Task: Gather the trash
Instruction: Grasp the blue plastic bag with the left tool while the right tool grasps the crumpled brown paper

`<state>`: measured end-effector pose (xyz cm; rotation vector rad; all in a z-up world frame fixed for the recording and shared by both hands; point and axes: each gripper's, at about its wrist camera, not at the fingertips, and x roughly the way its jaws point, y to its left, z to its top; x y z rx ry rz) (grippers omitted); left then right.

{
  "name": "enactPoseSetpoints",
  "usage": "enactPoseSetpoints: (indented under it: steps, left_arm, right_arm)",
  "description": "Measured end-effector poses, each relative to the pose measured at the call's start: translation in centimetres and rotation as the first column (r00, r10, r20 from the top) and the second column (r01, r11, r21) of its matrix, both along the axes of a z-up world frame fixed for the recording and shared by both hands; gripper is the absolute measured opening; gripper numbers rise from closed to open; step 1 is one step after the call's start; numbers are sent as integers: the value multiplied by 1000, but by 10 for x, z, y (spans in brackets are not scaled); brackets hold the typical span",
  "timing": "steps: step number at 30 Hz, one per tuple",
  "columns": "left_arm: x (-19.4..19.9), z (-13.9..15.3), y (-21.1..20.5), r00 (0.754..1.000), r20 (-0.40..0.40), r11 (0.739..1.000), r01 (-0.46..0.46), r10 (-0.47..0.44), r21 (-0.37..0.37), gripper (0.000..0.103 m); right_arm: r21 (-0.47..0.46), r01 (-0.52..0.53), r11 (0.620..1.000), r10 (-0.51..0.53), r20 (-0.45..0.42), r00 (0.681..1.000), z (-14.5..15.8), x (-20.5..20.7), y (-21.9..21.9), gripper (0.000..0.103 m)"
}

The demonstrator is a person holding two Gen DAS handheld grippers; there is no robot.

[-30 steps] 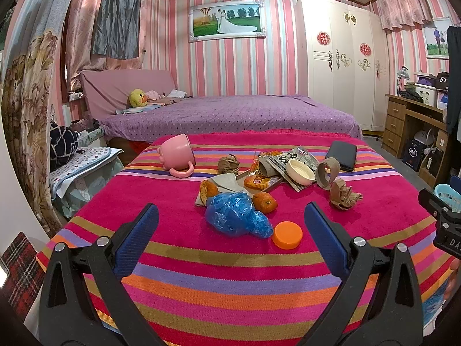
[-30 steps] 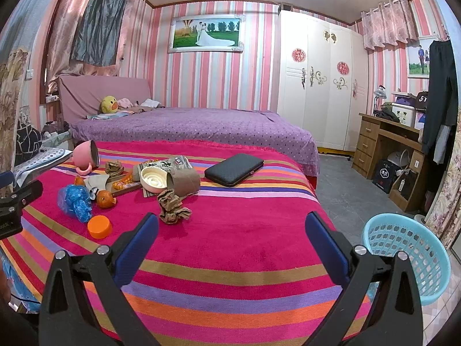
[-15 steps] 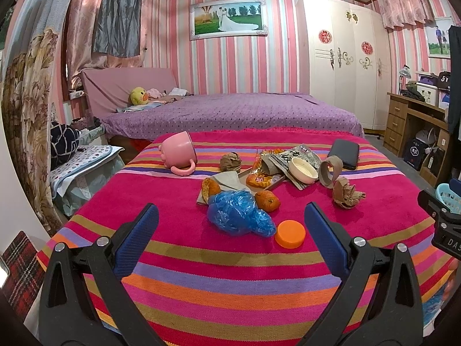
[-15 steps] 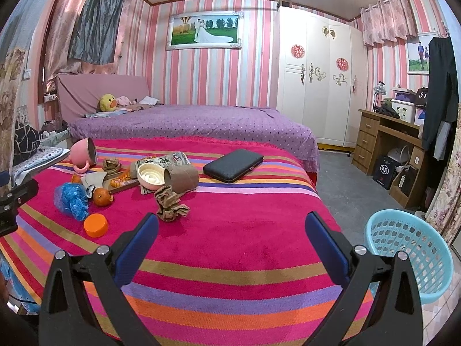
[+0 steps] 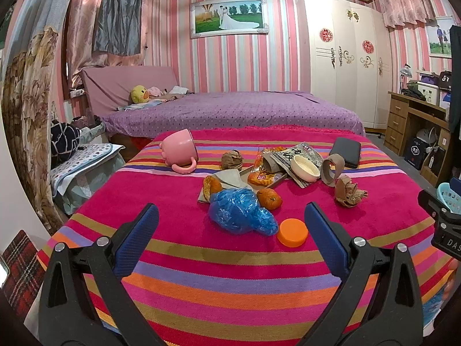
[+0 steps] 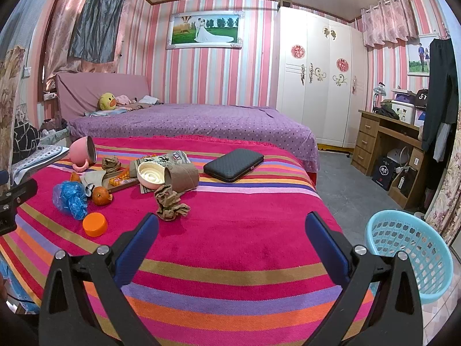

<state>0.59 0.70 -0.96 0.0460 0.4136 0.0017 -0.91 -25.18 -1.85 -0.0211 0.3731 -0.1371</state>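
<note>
Trash lies on a striped red blanket [image 5: 178, 190]: a crumpled blue plastic bag [image 5: 240, 212], an orange lid [image 5: 291, 232], orange peels [image 5: 269, 198], crumpled brown paper [image 5: 348, 191], a cardboard tape ring [image 5: 332, 167], a white bowl [image 5: 304, 168] and snack wrappers [image 5: 260, 177]. My left gripper [image 5: 230, 230] is open and empty, just short of the blue bag. My right gripper [image 6: 230, 236] is open and empty, right of the crumpled paper [image 6: 170, 203]. A light blue basket [image 6: 409, 250] stands on the floor at the right.
A pink mug [image 5: 180, 150] lies tipped at the back left. A black case [image 6: 234, 164] lies at the back right. A purple bed [image 5: 230, 112] stands behind. A wooden desk [image 6: 386, 141] and white wardrobe [image 6: 317, 80] are to the right.
Both grippers have moved slightly forward toward the trash pile. Both stay open and empty.
</note>
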Motion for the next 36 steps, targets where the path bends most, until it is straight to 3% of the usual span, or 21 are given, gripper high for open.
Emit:
enactPoseSetpoints:
  steps: [16, 28, 33, 36]
  left_arm:
    - [3, 0, -2, 1000, -8, 1000, 0, 0, 14, 98]
    - [16, 0, 24, 999, -27, 999, -44, 44, 12, 98]
    - [32, -1, 26, 998, -54, 999, -39, 40, 23, 98]
    - [46, -5, 25, 995, -95, 1000, -16, 16, -1, 98]
  right_arm:
    - [-11, 3, 1000, -3, -2, 1000, -2, 3, 2, 99]
    - [-10, 6, 1000, -6, 8, 1000, 0, 5, 8, 99]
    - [43, -2, 999, 3, -11, 1000, 6, 15, 2, 99]
    - [26, 4, 1000, -4, 2, 1000, 15, 23, 4, 99]
